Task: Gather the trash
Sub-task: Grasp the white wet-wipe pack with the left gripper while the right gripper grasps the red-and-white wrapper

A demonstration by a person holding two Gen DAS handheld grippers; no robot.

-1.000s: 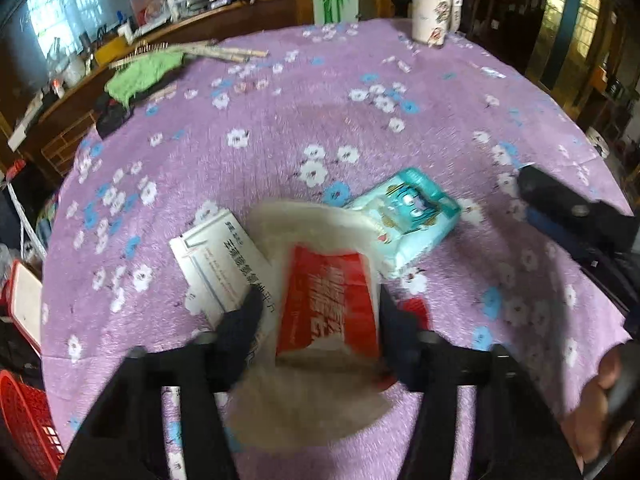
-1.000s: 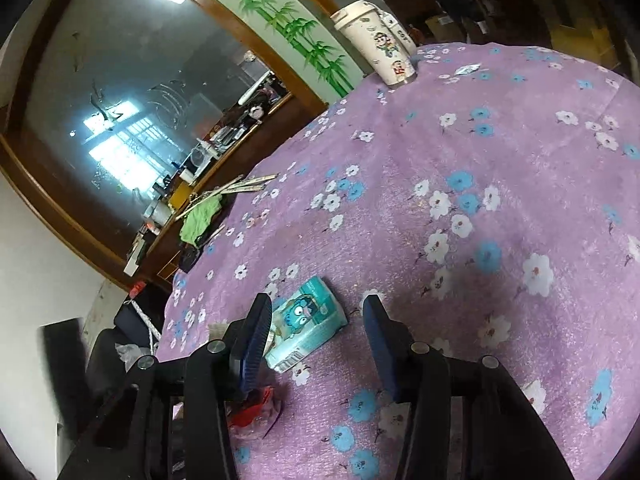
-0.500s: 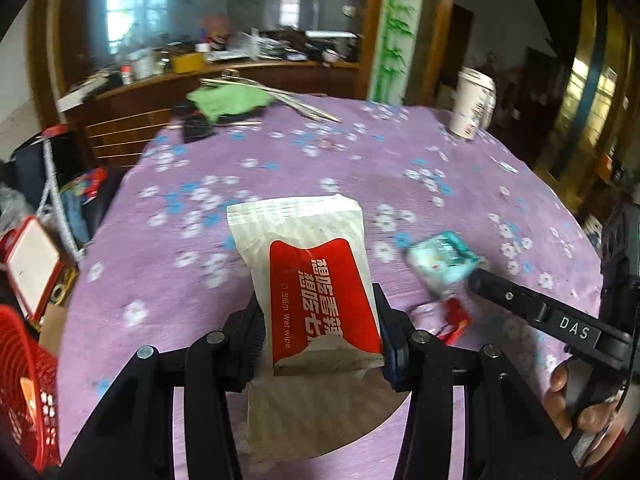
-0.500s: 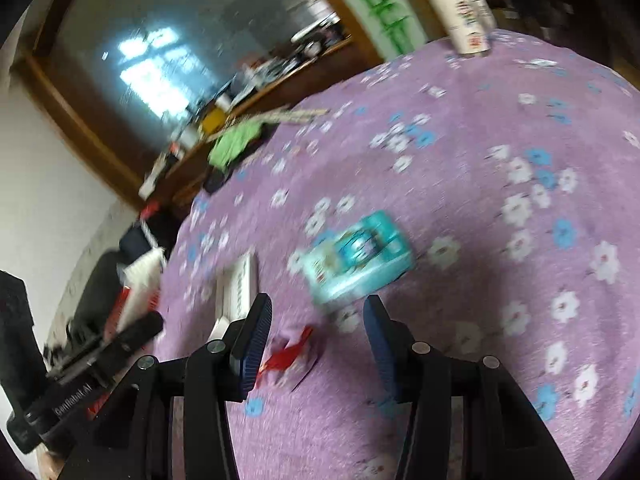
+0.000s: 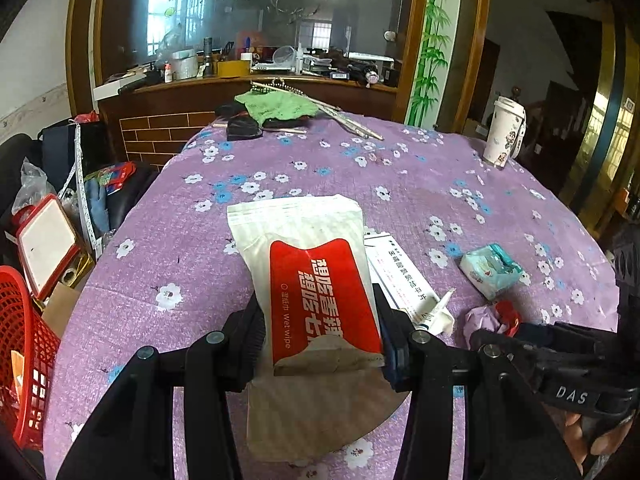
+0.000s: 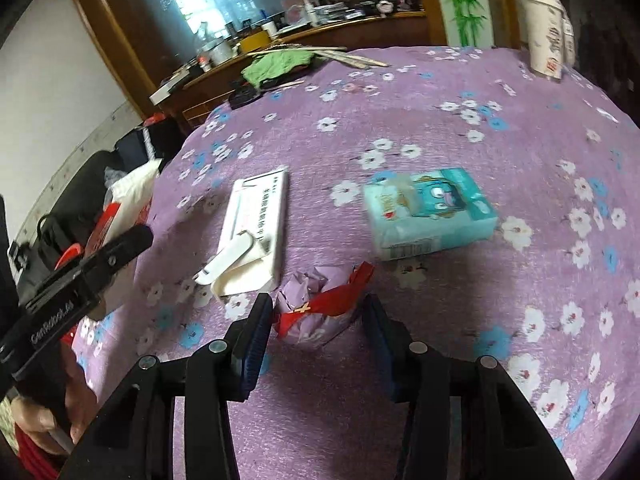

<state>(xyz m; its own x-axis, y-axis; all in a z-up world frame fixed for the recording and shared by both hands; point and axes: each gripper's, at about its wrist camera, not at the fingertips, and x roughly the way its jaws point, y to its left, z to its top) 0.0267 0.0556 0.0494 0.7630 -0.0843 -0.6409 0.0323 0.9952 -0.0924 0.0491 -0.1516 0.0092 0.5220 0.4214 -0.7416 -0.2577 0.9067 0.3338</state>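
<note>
The left tongs (image 5: 322, 336) are pinching a wipes pack (image 5: 316, 280) above the surface (image 5: 400, 184), while the right tongs (image 6: 316, 336) are closing around a crumpled wrapper (image 6: 320, 312), not yet pressing it.

My left gripper (image 5: 322, 332) is a black frame with round silver screw heads along its linkage bars and blue pads inside the fingers (image 5: 390, 354). My right gripper (image 6: 316, 338) has the same build. White lettering runs along each black body: "DAS" on one, "GenRobot.AI" on the other.
</note>
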